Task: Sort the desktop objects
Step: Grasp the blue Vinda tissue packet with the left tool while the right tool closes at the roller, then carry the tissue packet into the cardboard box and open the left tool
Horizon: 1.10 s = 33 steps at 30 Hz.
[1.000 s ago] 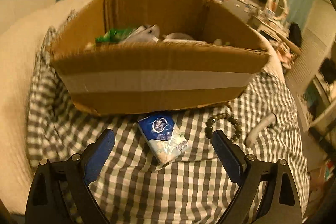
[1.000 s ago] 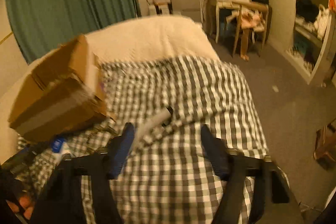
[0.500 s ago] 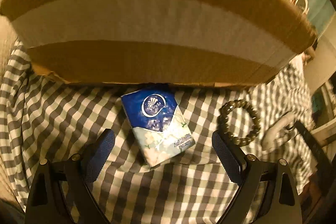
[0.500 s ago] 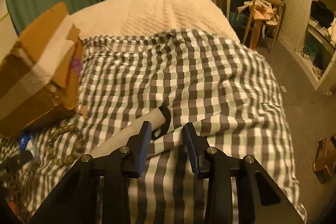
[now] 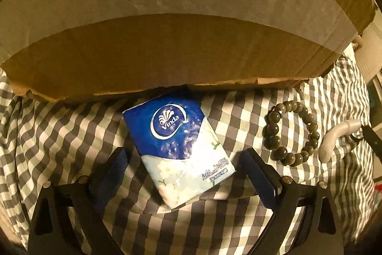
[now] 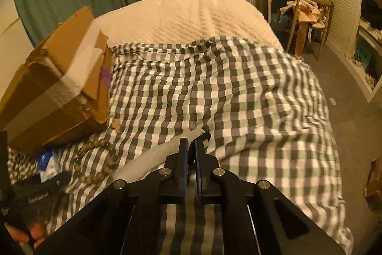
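A blue and white Vinda tissue pack (image 5: 176, 135) lies on the checked cloth, just in front of a big cardboard box (image 5: 167, 51). My left gripper (image 5: 183, 157) is open, with its blue pads on either side of the pack's near half and not touching it. To the right lie a brown bead bracelet (image 5: 274, 128) and a white tool with a black end (image 5: 334, 138). In the right wrist view my right gripper (image 6: 190, 145) is shut over the black end of that white tool (image 6: 148, 157). The bracelet (image 6: 95, 159) and the box (image 6: 55, 92) are to its left.
The checked cloth (image 6: 238, 92) covers the near part of a bed, with a cream quilt (image 6: 191, 16) beyond. A chair and dressing table (image 6: 303, 1) stand at the right, by the grey floor. A hand (image 6: 31, 233) holds the left gripper at the lower left.
My left gripper dropped close to the tissue pack, so the box front now fills the view. My right gripper went from wide open to shut at the white tool's black end.
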### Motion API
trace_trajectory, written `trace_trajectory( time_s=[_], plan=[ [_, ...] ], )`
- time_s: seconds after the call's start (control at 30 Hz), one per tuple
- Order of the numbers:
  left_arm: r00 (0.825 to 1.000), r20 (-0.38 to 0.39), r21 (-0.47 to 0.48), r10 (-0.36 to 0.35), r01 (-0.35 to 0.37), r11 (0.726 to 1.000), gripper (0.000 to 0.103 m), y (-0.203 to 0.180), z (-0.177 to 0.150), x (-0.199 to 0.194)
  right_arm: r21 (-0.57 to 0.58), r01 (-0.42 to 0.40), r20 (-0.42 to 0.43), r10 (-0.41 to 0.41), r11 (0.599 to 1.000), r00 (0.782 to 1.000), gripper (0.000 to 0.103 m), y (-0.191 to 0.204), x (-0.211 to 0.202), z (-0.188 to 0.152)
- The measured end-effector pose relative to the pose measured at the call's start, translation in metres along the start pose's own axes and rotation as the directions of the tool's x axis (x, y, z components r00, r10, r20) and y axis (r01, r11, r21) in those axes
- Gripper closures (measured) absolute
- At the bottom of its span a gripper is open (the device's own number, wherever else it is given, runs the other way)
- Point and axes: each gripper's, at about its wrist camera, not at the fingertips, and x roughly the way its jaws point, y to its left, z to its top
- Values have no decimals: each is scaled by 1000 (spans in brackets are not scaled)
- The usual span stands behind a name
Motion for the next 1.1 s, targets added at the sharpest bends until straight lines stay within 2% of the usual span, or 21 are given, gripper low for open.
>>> trace_trajectory(
  time_s=[0.1,0.13,0.2,0.37,0.53,0.6,0.83,0.9,0.93,1.0,1.1],
  plan=[
    [1000,8,-1,-21,21,1000,6,2,1,0,-21,19,0,-19,1000,1000,98,1,-18,-2],
    [1000,14,0,-24,24,1000,13,1,2,0,-22,20,4,-20,1000,1000,98,1,-26,-2],
    [999,29,7,-24,24,1000,35,4,3,-3,-31,27,18,-27,999,999,98,3,-42,1],
    [999,12,14,-38,38,999,42,4,4,-8,-88,79,46,-75,993,996,98,14,-78,13],
    [996,22,-4,-88,89,996,46,12,7,-27,-135,108,74,-99,985,992,98,31,-107,27],
    [994,33,16,-109,108,994,46,9,5,-36,-146,109,76,-99,983,992,98,39,-113,29],
    [981,96,99,-167,157,983,46,-12,-20,-80,-180,76,50,-68,981,996,98,77,-109,25],
    [975,125,110,-181,168,980,46,-1,-21,-90,-194,64,46,-56,979,997,98,91,-108,24],
    [974,133,114,-185,170,979,46,-3,-3,-93,-197,54,44,-46,979,998,98,97,-108,24],
    [967,157,105,-202,187,977,46,4,-1,-102,-209,34,44,-25,977,999,98,112,-107,25],
    [950,160,81,-270,260,962,46,15,12,-118,-236,2,64,13,972,998,98,134,-113,28]
  ],
)
